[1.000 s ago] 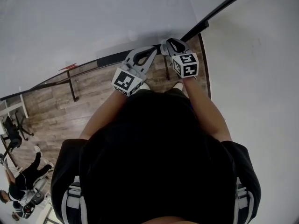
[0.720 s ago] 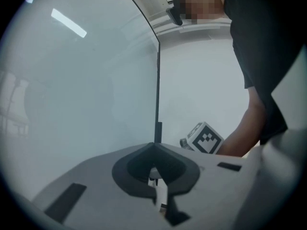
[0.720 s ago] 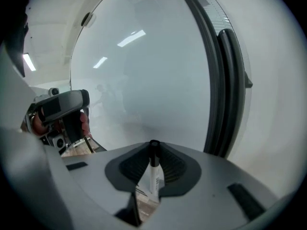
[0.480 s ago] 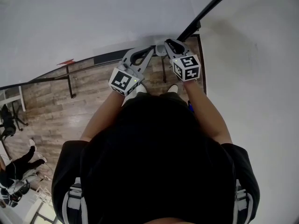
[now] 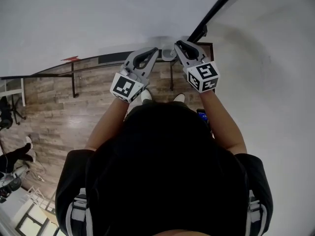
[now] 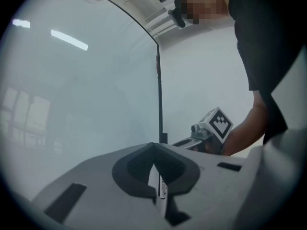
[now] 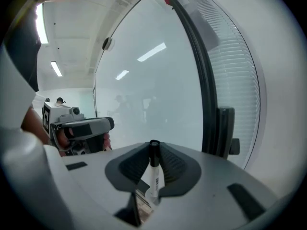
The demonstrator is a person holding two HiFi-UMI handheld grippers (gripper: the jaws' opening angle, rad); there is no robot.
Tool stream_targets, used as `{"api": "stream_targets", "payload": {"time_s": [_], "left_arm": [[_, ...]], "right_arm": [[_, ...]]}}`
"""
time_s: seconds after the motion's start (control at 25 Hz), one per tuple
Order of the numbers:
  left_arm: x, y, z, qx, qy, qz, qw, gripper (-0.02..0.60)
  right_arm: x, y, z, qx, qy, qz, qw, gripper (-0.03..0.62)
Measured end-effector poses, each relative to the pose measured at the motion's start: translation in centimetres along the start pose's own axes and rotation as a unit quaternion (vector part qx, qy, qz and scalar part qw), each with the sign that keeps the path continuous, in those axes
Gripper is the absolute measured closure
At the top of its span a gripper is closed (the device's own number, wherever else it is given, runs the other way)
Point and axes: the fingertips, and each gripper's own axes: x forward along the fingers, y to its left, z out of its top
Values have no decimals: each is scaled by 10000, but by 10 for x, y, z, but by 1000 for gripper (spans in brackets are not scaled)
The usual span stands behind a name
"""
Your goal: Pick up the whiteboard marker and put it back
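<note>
Two tools are held up side by side in front of a large whiteboard (image 5: 98, 18), one in each of the person's hands. The right tool (image 7: 153, 146) pinches the whiteboard marker (image 7: 154, 176) between its dark pads. The marker lies lengthwise along the jaws, with its white barrel deep in the grip and its black cap at the jaw tips, pointing towards the board. The marker is in the air, apart from the board's surface.

The left tool (image 6: 154, 152) sits just beside the right one, on the person's left, and points level at the same board. Its jaws are pressed together, with only a thin pale slit along their seam, and nothing can be made out in their grip.

In the head view the two tool tips are near each other, close to the board's lower edge, where a black frame (image 5: 211, 14) runs diagonally up to the right. Below the board lies a wooden plank floor (image 5: 59, 117). The person's black shirt (image 5: 167, 171) fills the lower half of that view, with bare forearms reaching up to the tools.
</note>
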Motion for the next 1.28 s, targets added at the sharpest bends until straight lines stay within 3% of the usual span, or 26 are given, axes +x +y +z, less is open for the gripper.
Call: {"api": "stream_targets", "payload": {"time_s": [0.24, 0.52, 0.76, 1.04, 1.28], "left_arm": [[1, -10, 22, -74, -10, 235, 9997, 577], [-5, -27, 45, 182, -103, 299, 9993, 577], [-13, -36, 65, 76, -200, 218, 9995, 577], [-13, -54, 71, 137, -115, 57, 9998, 577], [-11, -66, 83, 96, -208, -31, 9997, 577]], "right_arm": [[-20, 8, 27, -182, -180, 400, 9989, 533], [-49, 32, 54, -439, -259, 979, 9939, 533], [-70, 47, 67, -567, -404, 1301, 9891, 533], [-94, 54, 77, -536, -359, 1565, 9856, 533], [-106, 51, 78, -618, -319, 1513, 9860, 533]]}}
